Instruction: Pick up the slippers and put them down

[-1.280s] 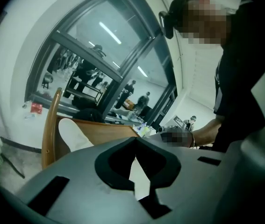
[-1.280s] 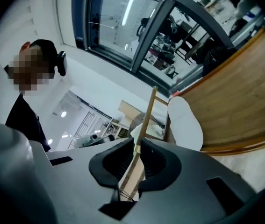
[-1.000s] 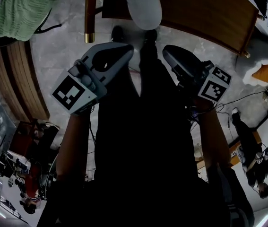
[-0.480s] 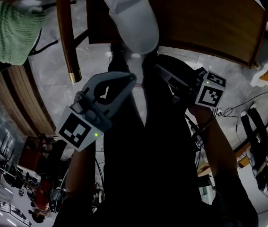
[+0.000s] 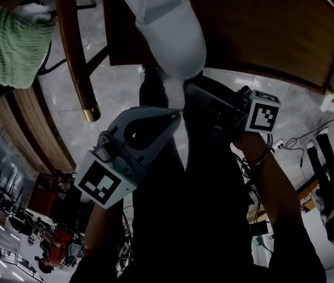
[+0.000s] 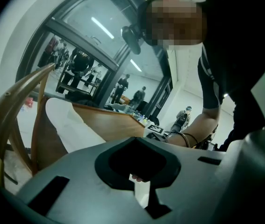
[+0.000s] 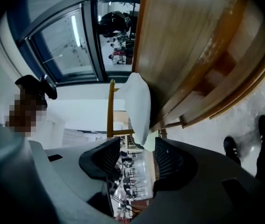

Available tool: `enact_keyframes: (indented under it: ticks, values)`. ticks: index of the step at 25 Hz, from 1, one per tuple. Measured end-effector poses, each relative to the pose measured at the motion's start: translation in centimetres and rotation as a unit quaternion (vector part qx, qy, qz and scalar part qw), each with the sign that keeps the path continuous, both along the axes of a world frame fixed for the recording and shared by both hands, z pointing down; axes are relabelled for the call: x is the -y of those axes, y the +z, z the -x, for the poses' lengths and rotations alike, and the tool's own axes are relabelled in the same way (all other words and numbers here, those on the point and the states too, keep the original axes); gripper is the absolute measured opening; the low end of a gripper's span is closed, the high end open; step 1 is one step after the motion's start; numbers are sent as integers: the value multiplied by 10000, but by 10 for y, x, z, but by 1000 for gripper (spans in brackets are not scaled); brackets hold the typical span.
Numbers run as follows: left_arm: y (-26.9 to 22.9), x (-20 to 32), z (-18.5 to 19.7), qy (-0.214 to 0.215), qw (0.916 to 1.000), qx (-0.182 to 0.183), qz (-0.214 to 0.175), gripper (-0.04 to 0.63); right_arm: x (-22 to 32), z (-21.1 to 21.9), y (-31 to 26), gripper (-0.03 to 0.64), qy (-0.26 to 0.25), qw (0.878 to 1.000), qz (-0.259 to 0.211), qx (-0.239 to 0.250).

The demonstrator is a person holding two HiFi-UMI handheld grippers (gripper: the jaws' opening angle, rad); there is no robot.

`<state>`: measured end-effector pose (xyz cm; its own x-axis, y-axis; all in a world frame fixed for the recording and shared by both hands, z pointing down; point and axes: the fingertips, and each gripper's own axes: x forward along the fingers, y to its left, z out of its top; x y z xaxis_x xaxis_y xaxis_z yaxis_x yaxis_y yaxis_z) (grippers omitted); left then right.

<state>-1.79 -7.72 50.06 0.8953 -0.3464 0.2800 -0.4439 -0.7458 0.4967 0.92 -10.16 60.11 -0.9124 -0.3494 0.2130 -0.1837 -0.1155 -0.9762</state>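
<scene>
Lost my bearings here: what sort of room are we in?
Probably a large office or lab hall: a wooden table on a pale stone floor, glazed partition walls, and other people standing about.

You're in an open, office-like hall: a wooden table (image 5: 261,34) and chair (image 5: 72,46) on a grey tiled floor (image 5: 113,93), glass partitions (image 6: 76,45), strip lights (image 6: 102,28), people (image 6: 184,117) standing about.

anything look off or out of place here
Yes: a white slipper lies at the edge of the wooden table, with one end hanging over the edge above the floor. Footwear on a table top looks out of place, and it could slip off. Nothing looks spilled or broken.
</scene>
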Motion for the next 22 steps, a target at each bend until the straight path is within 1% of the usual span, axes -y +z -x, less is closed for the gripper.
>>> enact_keyframes:
  ticks: [5, 12, 15, 18, 19, 20, 21, 22]
  values:
    - [3, -9, -8, 133, 9999, -21, 48, 11, 8, 10, 2, 206, 126, 9995, 88, 282]
    - [3, -15, -8, 154, 9999, -37, 6, 11, 14, 11, 7, 206, 246, 9993, 71, 261]
    - [2, -16, -7, 129, 9999, -41, 6, 11, 14, 11, 5, 204, 199, 9994, 31, 281]
    - [7, -11, 0, 105, 9999, -56, 33, 11, 18, 20, 6, 202, 29, 9994, 1, 341]
    - [8, -9, 2, 99, 9999, -63, 45, 11, 20, 23, 6, 192, -45, 9994, -28, 332]
    - [9, -8, 3, 89, 9999, -73, 58, 11, 20, 25, 7, 156, -118, 9995, -67, 298]
    - [10, -7, 4, 79, 9999, -82, 64, 11, 21, 26, 8, 96, -175, 9995, -105, 251]
    - [10, -7, 4, 75, 9999, -89, 62, 11, 21, 26, 8, 86, -208, 9995, -131, 213]
